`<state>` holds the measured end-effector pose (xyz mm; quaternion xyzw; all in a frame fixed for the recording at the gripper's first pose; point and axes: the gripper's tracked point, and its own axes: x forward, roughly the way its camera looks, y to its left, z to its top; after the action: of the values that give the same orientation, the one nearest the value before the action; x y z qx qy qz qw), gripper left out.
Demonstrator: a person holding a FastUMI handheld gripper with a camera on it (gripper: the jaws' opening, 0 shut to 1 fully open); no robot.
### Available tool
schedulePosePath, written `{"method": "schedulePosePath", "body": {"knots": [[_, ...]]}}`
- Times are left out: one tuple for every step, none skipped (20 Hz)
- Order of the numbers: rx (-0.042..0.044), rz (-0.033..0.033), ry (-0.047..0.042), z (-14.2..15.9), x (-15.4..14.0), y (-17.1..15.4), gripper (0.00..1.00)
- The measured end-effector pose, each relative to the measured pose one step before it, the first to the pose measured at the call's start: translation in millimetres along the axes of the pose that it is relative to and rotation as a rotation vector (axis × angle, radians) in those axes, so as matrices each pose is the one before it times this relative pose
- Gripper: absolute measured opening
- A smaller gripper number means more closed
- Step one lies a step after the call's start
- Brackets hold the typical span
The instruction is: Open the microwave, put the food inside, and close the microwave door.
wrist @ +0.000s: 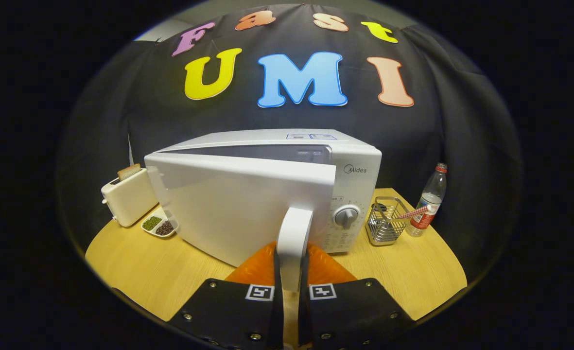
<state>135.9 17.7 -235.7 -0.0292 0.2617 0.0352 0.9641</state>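
The claw (290, 284) pinches the upright handle (294, 243) of the microwave door (233, 204), which stands ajar, swung out toward the counter's (413, 277) near edge. The microwave (355, 180) sits mid-counter, long axis across it; toaster (127, 194) at the left edge.

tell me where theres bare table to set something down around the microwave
Bare table lies in front of the wire basket and bottle, and in front of the toaster and bean dish. It's crowded ahead: the gripper is shut on the door handle of the microwave.
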Motion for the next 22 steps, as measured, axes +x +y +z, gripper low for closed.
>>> {"method": "schedulePosePath", "body": {"knots": [[-0.00121,0.00047,-0.00129,-3.08,-8.54,4.98,0.12],[0.00326,0.00016,0.00215,-3.89,-7.22,5.55,0.12],[0.00766,0.00193,0.00291,-2.86,-8.46,4.93,0.12],[0.00773,0.00037,0.00121,-3.02,-4.13,5.39,0.13],[0.01243,0.00302,0.00211,-2.37,-7.70,6.22,0.15],[0.01195,0.00621,0.00341,-3.96,-5.99,5.88,0.18],[0.00740,0.00391,0.00118,-2.80,-5.61,7.25,0.19],[0.00075,0.00393,0.00340,-3.37,-3.99,5.21,0.19],[-0.00249,0.00324,0.00164,-2.04,-8.21,6.42,0.21],[-0.00099,0.00281,0.00259,-3.26,-4.21,6.21,0.21],[0.00479,0.00298,0.00159,-2.84,-5.87,6.82,0.21],[0.00498,0.00329,0.00142,-2.89,-4.50,6.38,0.21],[0.00454,0.00306,-0.00079,-2.50,-5.65,6.97,0.21],[0.00106,0.00202,-0.00140,-2.48,-4.53,7.84,0.21],[-0.00020,0.00236,-0.00218,-2.54,-4.43,6.30,0.21],[-0.00160,-0.00293,-0.00669,-1.64,-4.31,6.70,0.22],[-0.00290,-0.00823,-0.00783,-1.04,-5.67,6.35,0.22],[-0.00259,-0.00763,-0.00462,-2.16,-2.99,4.68,0.22],[-0.00028,-0.00583,-0.00505,-1.07,-3.36,6.28,0.22],[0.00128,-0.00063,-0.00205,-2.12,-4.47,8.31,0.22],[-0.00019,0.00361,-0.00013,-1.55,-3.65,7.28,0.22],[-0.00037,0.00712,0.00226,-2.40,-4.61,7.88,0.22]]}}
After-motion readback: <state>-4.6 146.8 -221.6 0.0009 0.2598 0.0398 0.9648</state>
